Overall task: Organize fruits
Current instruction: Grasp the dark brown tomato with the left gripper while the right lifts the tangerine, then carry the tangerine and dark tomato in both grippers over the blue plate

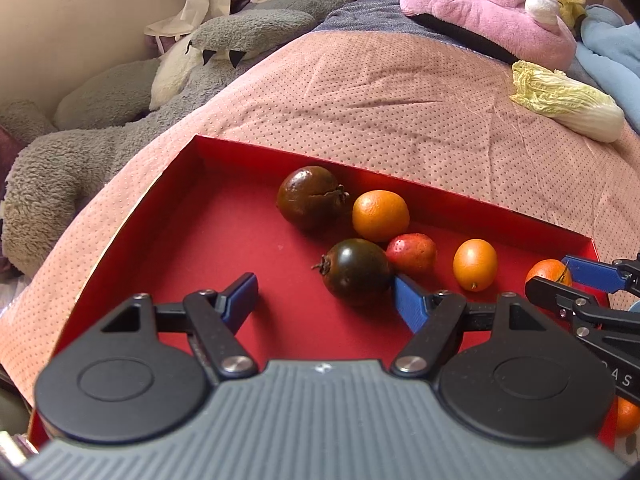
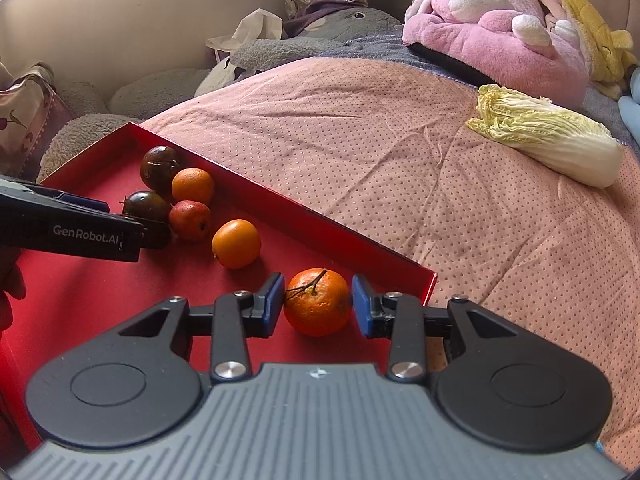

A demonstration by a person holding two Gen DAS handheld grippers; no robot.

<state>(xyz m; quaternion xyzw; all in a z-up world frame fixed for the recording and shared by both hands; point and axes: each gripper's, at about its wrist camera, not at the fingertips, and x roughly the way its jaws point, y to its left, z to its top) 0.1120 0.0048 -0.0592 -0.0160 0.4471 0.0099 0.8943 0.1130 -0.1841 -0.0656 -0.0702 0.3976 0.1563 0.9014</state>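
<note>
My right gripper is clamped on a tangerine with a dry stem, both blue pads pressing its sides; the fruit sits low over the floor of the red tray, close to the tray's near right corner, though I cannot tell whether it rests on the floor or hangs just above it; my left gripper is spread wide with nothing gripped, its fingers down inside the tray, and its right pad is just beside, perhaps touching, the nearer dark tomato; that tomato lies in the middle of the tray, touching a small red fruit on its right; farther in, against the tray's far wall, sit a second dark tomato and an orange, side by side; an oval orange fruit lies alone between the red fruit and the tangerine; the tray rests on a pink dotted blanket; beyond the tray's far right side a cabbage lies on the blanket, well apart from the tray; a grey plush toy sprawls past the tray's left side, and a pink plush toy lies far behind the tray.
</note>
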